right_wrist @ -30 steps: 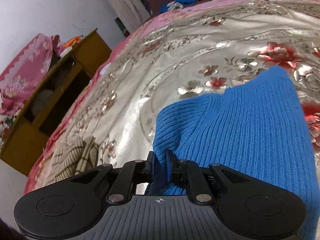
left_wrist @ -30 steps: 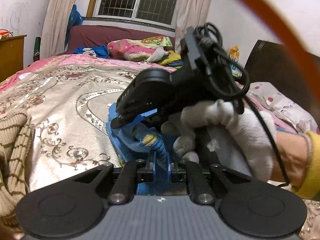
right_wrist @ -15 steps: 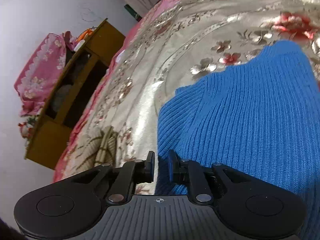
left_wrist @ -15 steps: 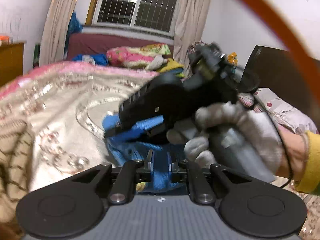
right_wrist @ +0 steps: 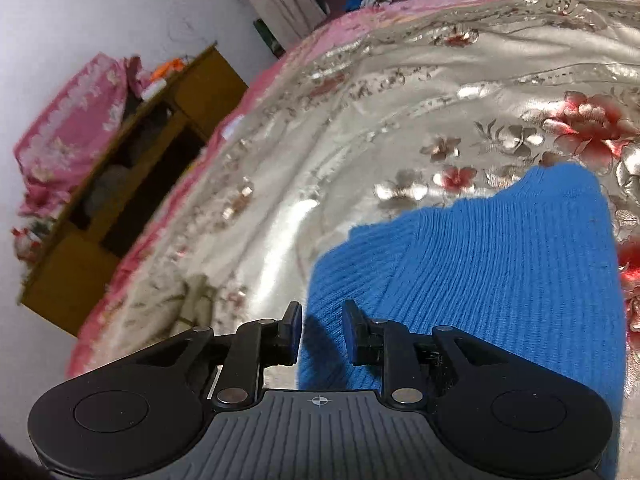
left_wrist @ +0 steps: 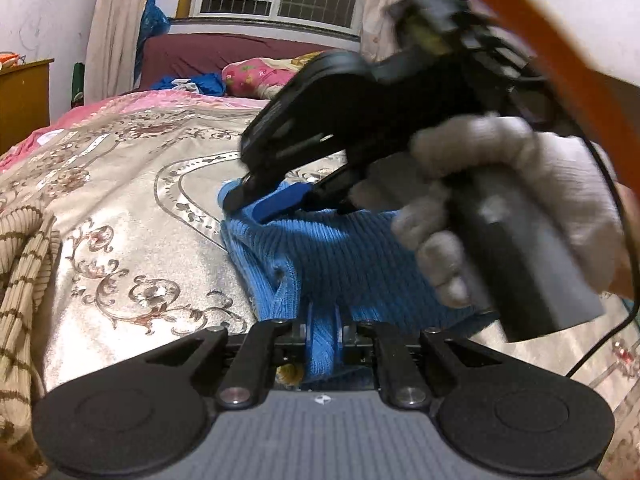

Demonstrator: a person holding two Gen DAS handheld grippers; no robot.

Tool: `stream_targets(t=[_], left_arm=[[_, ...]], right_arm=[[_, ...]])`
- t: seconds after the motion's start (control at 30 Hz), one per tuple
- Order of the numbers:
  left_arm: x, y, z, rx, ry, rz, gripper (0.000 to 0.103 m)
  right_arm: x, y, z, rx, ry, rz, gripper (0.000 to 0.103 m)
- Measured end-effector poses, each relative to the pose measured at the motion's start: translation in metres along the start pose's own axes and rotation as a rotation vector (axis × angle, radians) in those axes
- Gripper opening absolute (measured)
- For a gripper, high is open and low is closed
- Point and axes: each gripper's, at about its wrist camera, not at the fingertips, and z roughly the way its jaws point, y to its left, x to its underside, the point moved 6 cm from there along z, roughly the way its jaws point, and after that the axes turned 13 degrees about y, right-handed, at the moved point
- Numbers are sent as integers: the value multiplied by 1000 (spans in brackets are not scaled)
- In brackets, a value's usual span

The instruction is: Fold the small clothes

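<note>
Blue knit sweater (right_wrist: 480,272) lies flat on the floral satin bedspread (right_wrist: 360,128). Left gripper (left_wrist: 323,330) is clamped on a bunched fold at the sweater's near edge. Right gripper (right_wrist: 320,330) has its jaws opening, pads clear of the knit, over the sweater's left edge. Gloved hand (left_wrist: 520,208) holds the right tool. Striped beige garment (left_wrist: 20,264) lies at left.

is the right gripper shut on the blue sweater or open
Open, and its jaws are opening: the right gripper has a clear gap between its pads, and the blue sweater lies loose on the bed between them.
</note>
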Motion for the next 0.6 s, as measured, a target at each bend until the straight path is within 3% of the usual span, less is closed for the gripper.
stream_targets(t=[0.17, 0.3, 0.53, 0.6], left_arm=[[0, 7, 2, 7, 1, -20, 19], [0, 10, 3, 20, 1, -33, 19], [-1, 10, -2, 29, -17, -30, 19], [-1, 12, -3, 25, -22, -30, 19]], right_arm=[[-4, 8, 24, 94, -2, -72, 22], [-7, 6, 29, 109, -10, -79, 21], [5, -1, -31, 43, -54, -36, 25], [13, -7, -55, 49, -70, -39, 33]])
